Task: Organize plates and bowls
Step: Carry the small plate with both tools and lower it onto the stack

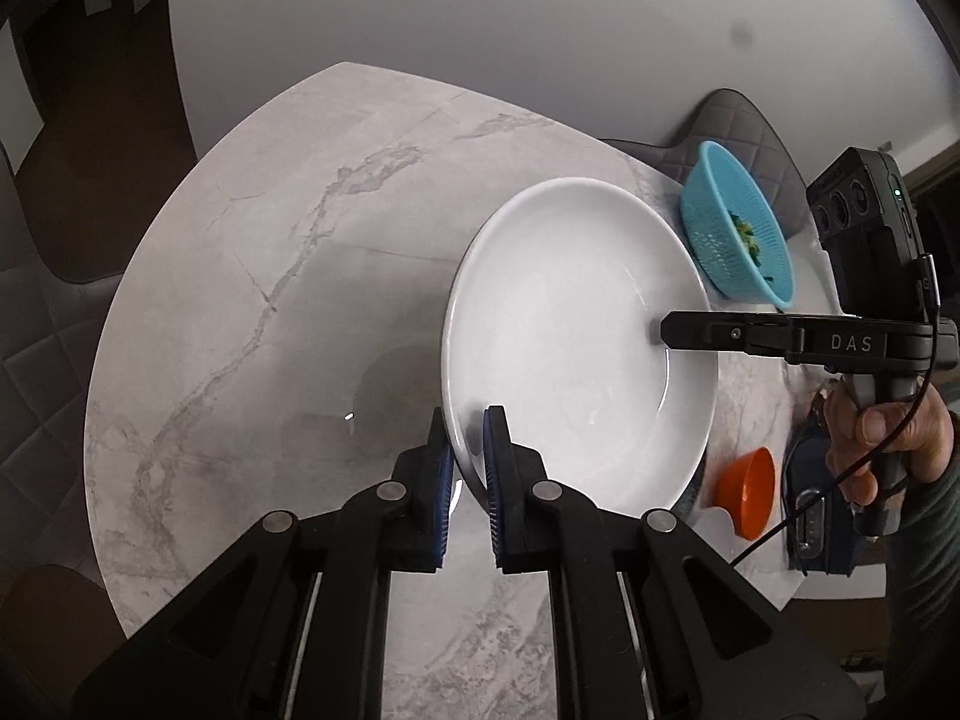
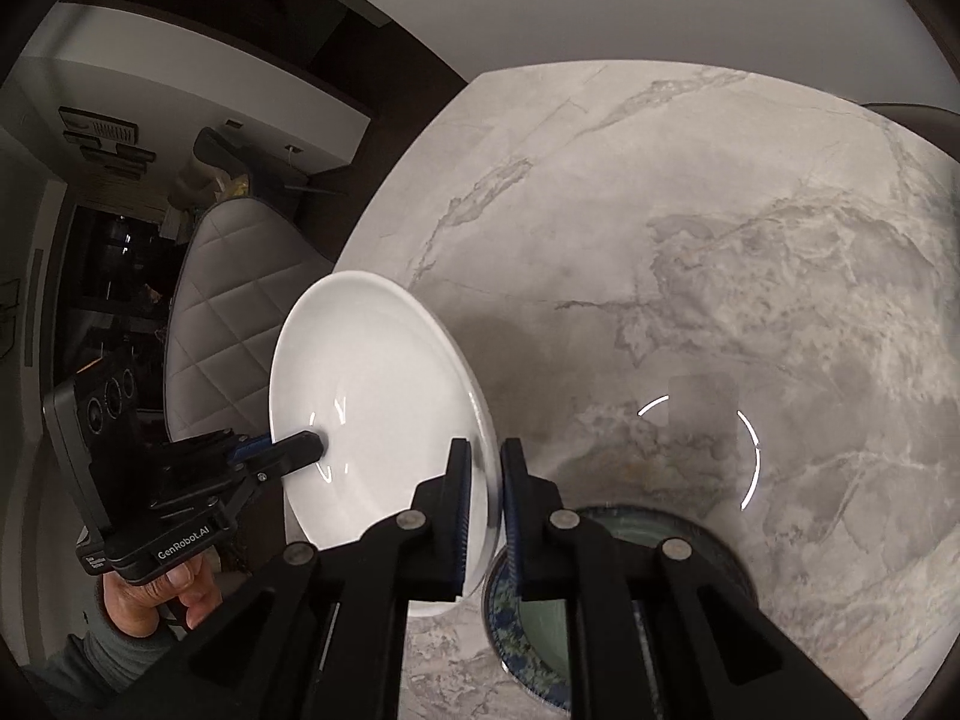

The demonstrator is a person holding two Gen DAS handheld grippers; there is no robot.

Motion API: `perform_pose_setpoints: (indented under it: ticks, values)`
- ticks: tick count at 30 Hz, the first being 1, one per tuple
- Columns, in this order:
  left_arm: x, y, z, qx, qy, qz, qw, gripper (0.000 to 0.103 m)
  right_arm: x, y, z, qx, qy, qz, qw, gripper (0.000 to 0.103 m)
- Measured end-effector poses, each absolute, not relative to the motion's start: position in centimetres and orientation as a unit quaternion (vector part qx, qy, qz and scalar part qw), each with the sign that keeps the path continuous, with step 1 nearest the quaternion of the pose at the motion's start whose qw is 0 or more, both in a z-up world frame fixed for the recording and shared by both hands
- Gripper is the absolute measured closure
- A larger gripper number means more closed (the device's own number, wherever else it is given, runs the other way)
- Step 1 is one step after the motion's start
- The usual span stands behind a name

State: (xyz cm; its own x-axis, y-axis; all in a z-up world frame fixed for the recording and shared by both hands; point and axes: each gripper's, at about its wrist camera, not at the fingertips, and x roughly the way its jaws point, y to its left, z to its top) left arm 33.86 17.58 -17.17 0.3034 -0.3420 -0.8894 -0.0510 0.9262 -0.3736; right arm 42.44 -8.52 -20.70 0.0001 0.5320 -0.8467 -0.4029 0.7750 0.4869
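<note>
White plate: we see the white plate (image 1: 576, 354) lifted clear of the desk (image 1: 252, 276) and tilted, its hollow face turned toward the left wrist camera, held at two opposite points of its rim.

Left tongs: our left tongs (image 1: 468, 468) pinch the plate's rim at about 7 o'clock in the left view, one blue pad on each face of the rim.

Right tongs: our right tongs (image 2: 483, 510) are closed on the opposite rim; from the left view their finger lies across the plate's inner face at 3 o'clock.

Patterned dish: in the right view a dark-rimmed dish with a green centre (image 2: 540, 630) sits on the desk at 6 o'clock, mostly hidden under the tongs, just beside the plate's lower edge.

Other items: in the left view a turquoise strainer basket (image 1: 735, 228) with some green scraps stands at 2 o'clock, and a small orange bowl (image 1: 747, 489) lies at 4 o'clock, near the desk's edge.

Progress: we judge the job to be in its early or middle part. One plate is in the air and not yet set down; the orange bowl and the patterned dish lie apart, not stacked.

Left to do: we would expect the white plate to need a resting place, perhaps on the patterned dish, and the bowl to be gathered afterwards.
</note>
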Motion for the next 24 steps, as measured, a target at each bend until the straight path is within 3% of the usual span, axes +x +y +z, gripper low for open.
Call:
perform_pose_setpoints:
  ticks: [6,13,24]
  values:
    - [28.6,10.5,-13.9,-0.132,0.578,-0.159,0.79,0.095,35.3,-14.5,-17.5,0.078,0.597,0.3,0.74,0.09]
    - [21.7,1.3,-13.5,-0.098,0.594,-0.238,0.763,0.095,24.3,-23.8,-16.3,0.14,0.568,0.234,0.776,0.09]
    - [10.0,-10.8,-20.3,-0.032,0.662,-0.26,0.702,0.093,10.0,-35.5,-23.0,0.243,0.577,0.164,0.762,0.09]
